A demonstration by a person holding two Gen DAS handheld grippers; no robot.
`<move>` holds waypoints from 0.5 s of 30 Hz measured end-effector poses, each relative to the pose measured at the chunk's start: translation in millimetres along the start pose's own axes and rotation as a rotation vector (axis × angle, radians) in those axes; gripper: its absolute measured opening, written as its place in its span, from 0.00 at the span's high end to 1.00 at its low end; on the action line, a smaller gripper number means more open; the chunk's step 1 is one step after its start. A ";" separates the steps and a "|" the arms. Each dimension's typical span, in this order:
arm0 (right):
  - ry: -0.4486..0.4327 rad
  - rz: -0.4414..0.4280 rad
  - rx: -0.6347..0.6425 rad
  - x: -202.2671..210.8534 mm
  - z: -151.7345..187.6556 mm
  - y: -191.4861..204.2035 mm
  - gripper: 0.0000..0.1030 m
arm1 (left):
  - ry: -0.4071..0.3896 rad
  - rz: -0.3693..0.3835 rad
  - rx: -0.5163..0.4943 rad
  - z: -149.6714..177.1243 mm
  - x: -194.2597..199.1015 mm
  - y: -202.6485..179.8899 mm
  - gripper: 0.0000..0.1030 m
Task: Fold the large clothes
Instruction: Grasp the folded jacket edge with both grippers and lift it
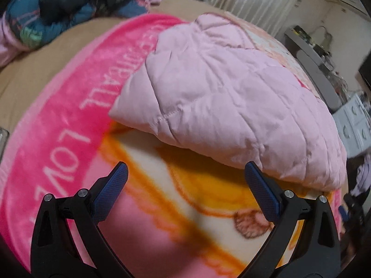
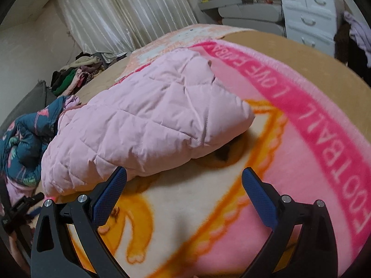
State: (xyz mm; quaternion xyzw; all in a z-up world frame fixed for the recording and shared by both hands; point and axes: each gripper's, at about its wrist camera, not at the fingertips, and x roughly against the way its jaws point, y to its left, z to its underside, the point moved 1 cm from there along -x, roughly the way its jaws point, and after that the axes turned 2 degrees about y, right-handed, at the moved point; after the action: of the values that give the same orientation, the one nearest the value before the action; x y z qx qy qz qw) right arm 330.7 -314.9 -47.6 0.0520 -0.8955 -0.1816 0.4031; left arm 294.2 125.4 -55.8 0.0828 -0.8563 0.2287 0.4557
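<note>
Nearest you, both tools hang over the printed fleece blanket [image 1: 69, 106] with nothing in them: your left gripper [image 1: 185, 178] has its jaws spread wide, and your right gripper [image 2: 184, 180] is just as wide, its left finger close beside the near hem of the garment.

Just past the fingertips lies the pink quilted jacket [image 2: 148, 125], already doubled into a puffy bundle on the blanket. Expect it to be light, soft and springy; padded layers like these tend to puff back open, and the smooth shell will probably slide between the pads. Take it at a stitched edge or corner, pinching through all the layers, not at the crown of the bulge. The protruding corner [image 1: 116, 113] in the left view and the rounded folded end [image 2: 243, 113] in the right view look like the firmest holds.

Farther off, a dark floral quilted garment [image 1: 46, 11] lies crumpled on the bed, well apart from the jacket.
</note>
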 end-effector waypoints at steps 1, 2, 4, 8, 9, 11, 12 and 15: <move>0.005 -0.009 -0.025 -4.9 -1.1 -1.3 0.04 | 0.007 0.005 0.016 -2.5 -3.5 0.0 0.09; 0.009 -0.017 -0.051 -10.0 -2.7 -3.1 0.04 | 0.021 0.021 0.049 -6.0 -9.0 2.1 0.09; 0.016 -0.029 -0.092 -18.3 -6.8 -6.3 0.04 | 0.042 0.052 0.107 -13.8 -18.3 5.6 0.09; 0.031 -0.058 -0.195 -38.9 -17.5 -14.8 0.04 | 0.055 0.106 0.200 -26.8 -33.8 14.1 0.09; 0.037 -0.069 -0.219 -44.1 -20.2 -16.3 0.04 | 0.056 0.119 0.221 -30.7 -37.3 15.7 0.09; 0.054 -0.088 -0.260 -54.9 -24.3 -19.4 0.04 | 0.051 0.140 0.258 -37.2 -43.5 17.2 0.09; 0.056 -0.099 -0.276 -58.5 -26.0 -20.5 0.04 | 0.053 0.156 0.282 -39.8 -46.8 18.9 0.09; 0.047 -0.140 -0.318 -71.7 -33.0 -22.5 0.04 | 0.059 0.196 0.356 -45.4 -60.2 23.1 0.08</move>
State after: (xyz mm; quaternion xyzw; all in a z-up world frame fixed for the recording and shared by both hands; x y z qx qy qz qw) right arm 401.9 -327.9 -86.2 0.0540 -0.8399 -0.3474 0.4134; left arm 354.2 163.0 -90.6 0.0716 -0.7926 0.4220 0.4342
